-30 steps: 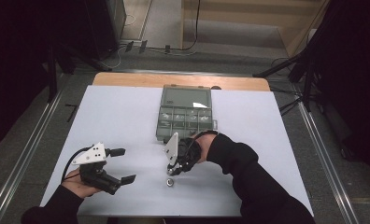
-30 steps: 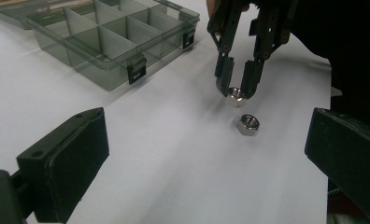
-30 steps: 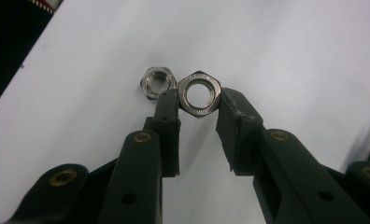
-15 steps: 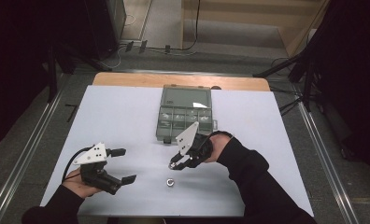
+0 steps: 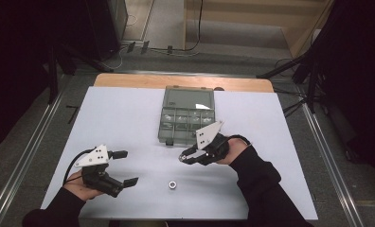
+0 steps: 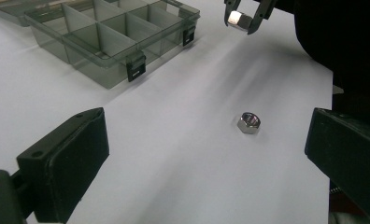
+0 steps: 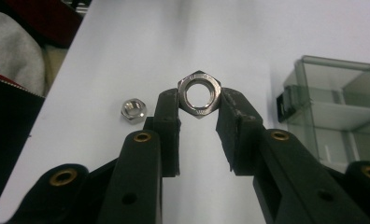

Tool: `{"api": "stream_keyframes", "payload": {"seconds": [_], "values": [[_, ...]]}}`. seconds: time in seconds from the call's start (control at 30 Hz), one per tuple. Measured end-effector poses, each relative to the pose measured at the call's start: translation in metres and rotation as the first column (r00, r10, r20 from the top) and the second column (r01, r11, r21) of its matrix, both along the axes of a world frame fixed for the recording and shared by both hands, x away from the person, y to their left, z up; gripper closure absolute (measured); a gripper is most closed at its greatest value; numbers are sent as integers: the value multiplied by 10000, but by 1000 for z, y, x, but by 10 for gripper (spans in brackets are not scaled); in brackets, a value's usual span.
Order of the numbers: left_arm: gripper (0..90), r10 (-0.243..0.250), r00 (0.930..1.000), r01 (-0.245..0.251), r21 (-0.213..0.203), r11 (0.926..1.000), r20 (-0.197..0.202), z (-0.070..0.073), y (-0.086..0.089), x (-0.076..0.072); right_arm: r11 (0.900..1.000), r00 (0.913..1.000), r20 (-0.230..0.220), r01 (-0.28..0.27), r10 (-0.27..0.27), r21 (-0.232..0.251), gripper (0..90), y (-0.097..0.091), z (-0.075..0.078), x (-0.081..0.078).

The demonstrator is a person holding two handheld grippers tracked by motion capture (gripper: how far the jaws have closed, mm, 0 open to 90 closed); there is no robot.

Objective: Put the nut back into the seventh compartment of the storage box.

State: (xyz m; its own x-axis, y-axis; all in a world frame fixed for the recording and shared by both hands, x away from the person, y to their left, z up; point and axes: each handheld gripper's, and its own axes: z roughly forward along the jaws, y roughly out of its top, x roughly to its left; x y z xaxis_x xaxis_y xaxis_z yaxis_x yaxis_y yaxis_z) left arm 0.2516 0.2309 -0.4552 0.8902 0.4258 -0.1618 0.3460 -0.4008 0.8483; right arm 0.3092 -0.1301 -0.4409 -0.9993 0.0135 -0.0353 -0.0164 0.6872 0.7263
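Observation:
My right gripper (image 7: 198, 112) is shut on a steel hex nut (image 7: 199, 94), held above the white table; in the high view this gripper (image 5: 183, 157) hangs just in front of the clear compartment box (image 5: 185, 116). The held nut (image 6: 235, 19) also shows at the top of the left gripper view. A second hex nut (image 5: 172, 185) lies loose on the table between both hands, and it is seen again (image 6: 248, 122) (image 7: 134, 110). My left gripper (image 5: 124, 168) rests open near the table's front left, nothing between its fingers.
The clear box (image 6: 113, 42) has its lid folded back and several divided compartments. The white table top (image 5: 129, 123) ends in a wooden strip at the far side. Dark stands and cables crowd the floor beyond.
The right gripper has lifted with its nut and moved right, away from the loose nut and nearer the box's front edge. The left gripper has stayed where it was.

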Motion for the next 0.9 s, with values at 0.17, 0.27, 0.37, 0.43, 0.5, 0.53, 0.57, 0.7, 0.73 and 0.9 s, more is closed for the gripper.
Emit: {"api": "stream_keyframes", "payload": {"seconds": [0.17, 0.27, 0.37, 0.43, 0.5, 0.53, 0.57, 0.7, 0.73, 0.9], "values": [[0, -28, 10000, 28, -28, 10000, 7, 0, -1, 0, 9983, 9978, 298, 588, -589, 55, 717, -10, -2, 2], [0, -82, 10000, 82, -11, 10000, 17, 1, -1, 0, 9928, 9924, 377, 1156, -1168, 320, 718, -16, -2, 5], [0, -59, 10000, 59, -26, 10000, 26, 0, -1, 0, 9845, 9850, 187, 1709, -1718, 388, 718, -22, -4, 10], [0, -56, 10000, 56, -23, 10000, 44, 1, 0, 0, 9769, 9778, 31, 2094, -2097, 415, 718, -25, -6, 13], [0, -68, 10000, 68, -19, 10000, 36, 1, 0, 0, 9677, 9685, -65, 2490, -2489, 407, 717, -27, -7, 16], [0, -67, 10000, 67, -42, 10000, 29, 1, 0, 0, 9647, 9658, -150, 2593, -2589, 456, 718, -28, -8, 18], [0, -67, 10000, 67, -42, 10000, 29, 1, 0, 0, 9647, 9658, -150, 2593, -2589, 456, 718, -28, -8, 18], [0, -100, 9999, 100, -37, 9999, 33, 1, -1, 0, 9432, 9447, -196, 3281, -3275, 528, 717, -31, -10, 24], [0, -105, 9999, 105, -15, 9999, 26, 1, -1, 0, 9388, 9405, -178, 3398, -3394, 563, 717, -32, -10, 26], [0, -116, 9999, 116, -21, 9999, 17, 1, -1, 0, 9137, 9154, -386, 4024, -4008, 567, 717, -34, -13, 33]]}}
